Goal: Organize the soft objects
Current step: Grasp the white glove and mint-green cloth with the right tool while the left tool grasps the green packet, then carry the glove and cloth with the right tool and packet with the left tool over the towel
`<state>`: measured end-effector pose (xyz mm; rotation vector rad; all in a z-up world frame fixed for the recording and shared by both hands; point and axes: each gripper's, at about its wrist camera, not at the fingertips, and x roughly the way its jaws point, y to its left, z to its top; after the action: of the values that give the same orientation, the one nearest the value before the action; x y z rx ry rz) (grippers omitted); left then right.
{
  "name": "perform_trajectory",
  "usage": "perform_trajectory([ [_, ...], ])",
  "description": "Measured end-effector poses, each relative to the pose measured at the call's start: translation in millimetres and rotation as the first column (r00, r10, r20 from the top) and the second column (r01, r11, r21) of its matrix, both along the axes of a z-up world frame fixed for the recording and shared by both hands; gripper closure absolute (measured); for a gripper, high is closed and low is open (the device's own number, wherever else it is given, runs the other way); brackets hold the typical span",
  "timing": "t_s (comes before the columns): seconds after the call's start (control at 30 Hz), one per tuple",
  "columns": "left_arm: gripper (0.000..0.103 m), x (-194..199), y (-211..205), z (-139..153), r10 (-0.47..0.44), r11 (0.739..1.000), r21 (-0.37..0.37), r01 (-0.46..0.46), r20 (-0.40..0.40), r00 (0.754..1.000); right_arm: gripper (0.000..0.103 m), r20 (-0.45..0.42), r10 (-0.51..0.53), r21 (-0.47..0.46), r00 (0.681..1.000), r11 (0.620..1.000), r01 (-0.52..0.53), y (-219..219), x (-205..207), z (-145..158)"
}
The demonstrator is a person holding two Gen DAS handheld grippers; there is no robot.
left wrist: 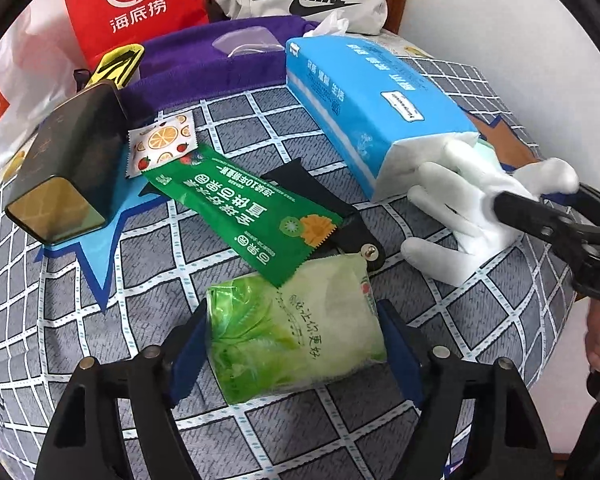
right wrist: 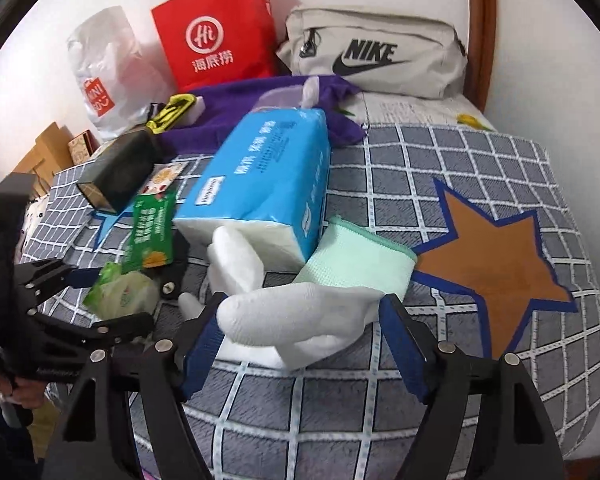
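A green tissue packet (left wrist: 296, 328) lies on the checked cloth between the open fingers of my left gripper (left wrist: 294, 344); whether the pads touch it I cannot tell. It also shows in the right wrist view (right wrist: 120, 292). A white glove (right wrist: 296, 316) with a mint cuff lies against the blue tissue pack (right wrist: 268, 180), between the open fingers of my right gripper (right wrist: 300, 344). The glove (left wrist: 472, 200) and blue pack (left wrist: 372, 108) also show in the left wrist view. A purple towel (left wrist: 220, 64) lies behind.
A green snack sachet (left wrist: 244, 216), a fruit-print sachet (left wrist: 164, 144), a dark box (left wrist: 68, 172) and a black strap (left wrist: 352, 232) lie on the cloth. A red paper bag (right wrist: 216, 32), a white plastic bag (right wrist: 104, 72) and a Nike pouch (right wrist: 376, 56) stand at the back.
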<state>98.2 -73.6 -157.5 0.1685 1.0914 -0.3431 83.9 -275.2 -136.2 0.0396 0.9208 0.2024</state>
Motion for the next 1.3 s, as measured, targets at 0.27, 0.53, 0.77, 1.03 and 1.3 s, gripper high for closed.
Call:
perform_trajectory([
  [0.27, 0.027, 6.7, 31.4, 7.7, 0.06, 0.998, -0.02, -0.06, 0.004, 0.998, 0.045, -0.027, 0.009, -0.058, 1.0, 0.998, -0.01, 10.6, 10.5, -23.1],
  [0.53, 0.027, 0.7, 63.3, 18.9, 0.092, 0.99, -0.109, -0.09, 0.018, 0.996, 0.089, 0.025, -0.014, -0.037, 1.0, 0.999, 0.015, -6.0, -6.0, -6.9],
  [0.77, 0.027, -15.9, 80.1, 32.7, 0.089, 0.97, -0.228, -0.087, -0.004, 0.996, 0.09, 0.088, 0.023, -0.044, 0.996, 0.999, -0.019, -2.1, -30.9, 31.0],
  [1.03, 0.027, -35.6, 97.5, 57.9, 0.133, 0.96, -0.252, -0.12, 0.035, 0.991, 0.09, 0.168, 0.084, -0.04, 0.982, 0.996, -0.078, 16.8, -42.4, 68.6],
  [1.3, 0.027, -21.6, 123.5, 97.9, 0.23, 0.952, -0.235, -0.198, 0.117, 0.966, 0.09, 0.194, 0.098, -0.036, 0.976, 0.995, -0.093, 34.5, -16.7, 96.4],
])
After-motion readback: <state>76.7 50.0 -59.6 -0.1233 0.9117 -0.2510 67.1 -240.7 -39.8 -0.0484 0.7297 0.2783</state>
